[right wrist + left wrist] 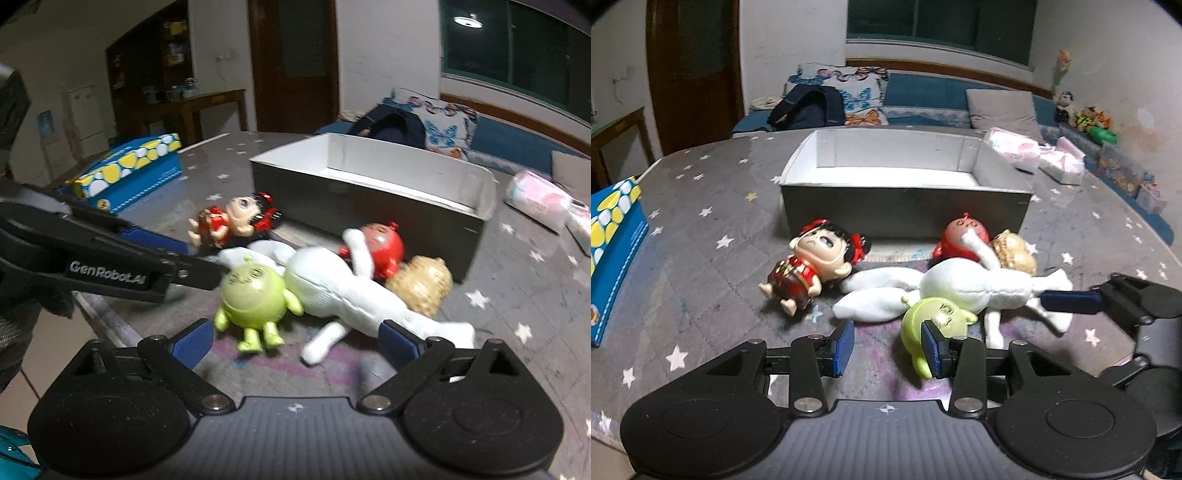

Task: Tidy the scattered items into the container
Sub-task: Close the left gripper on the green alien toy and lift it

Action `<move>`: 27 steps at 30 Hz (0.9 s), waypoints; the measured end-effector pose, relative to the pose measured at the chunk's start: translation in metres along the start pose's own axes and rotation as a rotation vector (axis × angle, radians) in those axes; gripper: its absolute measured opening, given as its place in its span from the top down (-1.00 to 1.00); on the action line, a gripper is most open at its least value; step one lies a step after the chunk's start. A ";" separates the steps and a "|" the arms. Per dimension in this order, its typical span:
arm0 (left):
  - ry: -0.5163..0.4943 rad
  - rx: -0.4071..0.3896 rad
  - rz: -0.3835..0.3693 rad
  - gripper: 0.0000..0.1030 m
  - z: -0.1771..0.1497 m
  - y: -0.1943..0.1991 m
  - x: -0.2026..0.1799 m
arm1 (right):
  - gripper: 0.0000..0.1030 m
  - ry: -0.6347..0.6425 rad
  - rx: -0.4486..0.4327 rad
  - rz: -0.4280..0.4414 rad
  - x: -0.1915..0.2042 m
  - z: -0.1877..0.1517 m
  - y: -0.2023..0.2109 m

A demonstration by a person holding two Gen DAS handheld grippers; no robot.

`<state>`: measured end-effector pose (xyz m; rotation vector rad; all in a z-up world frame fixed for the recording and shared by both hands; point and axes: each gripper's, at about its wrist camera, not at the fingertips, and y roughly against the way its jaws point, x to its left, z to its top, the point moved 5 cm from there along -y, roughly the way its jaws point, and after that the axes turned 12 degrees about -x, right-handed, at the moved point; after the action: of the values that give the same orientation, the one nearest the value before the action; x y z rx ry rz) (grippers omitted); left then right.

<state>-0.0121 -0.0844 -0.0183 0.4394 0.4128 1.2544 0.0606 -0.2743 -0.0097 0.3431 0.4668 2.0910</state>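
An open box point(905, 214) point(369, 206), dark outside and white inside, stands empty on the star-patterned table. Lying in front of it are a doll in red point(809, 266) point(229, 221), a red round toy point(960, 236) point(384, 243), a white plush point(967, 288) point(332, 288), a tan woven ball point(1015, 253) point(424, 284) and a green figure point(938, 317) point(255, 291). My left gripper point(887, 345) is open and empty, its right finger just short of the green figure. My right gripper point(295, 341) is open around the green figure's legs and a plush leg, without pressing on them.
A blue and yellow carton point(613, 243) point(136, 173) sits at the table's left. Pink packs point(1034, 155) point(543, 199) lie at the far right. A bed with pillows runs behind the table. The left gripper's arm point(110, 266) crosses the right wrist view.
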 end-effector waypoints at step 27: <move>0.176 0.152 -0.283 0.17 0.007 -0.038 0.014 | -0.26 0.017 0.082 0.104 0.010 0.000 -0.043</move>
<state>0.0259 -0.0806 -0.0333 0.3853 0.6988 0.9930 0.0877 -0.2446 -0.0290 0.4048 0.5566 2.1811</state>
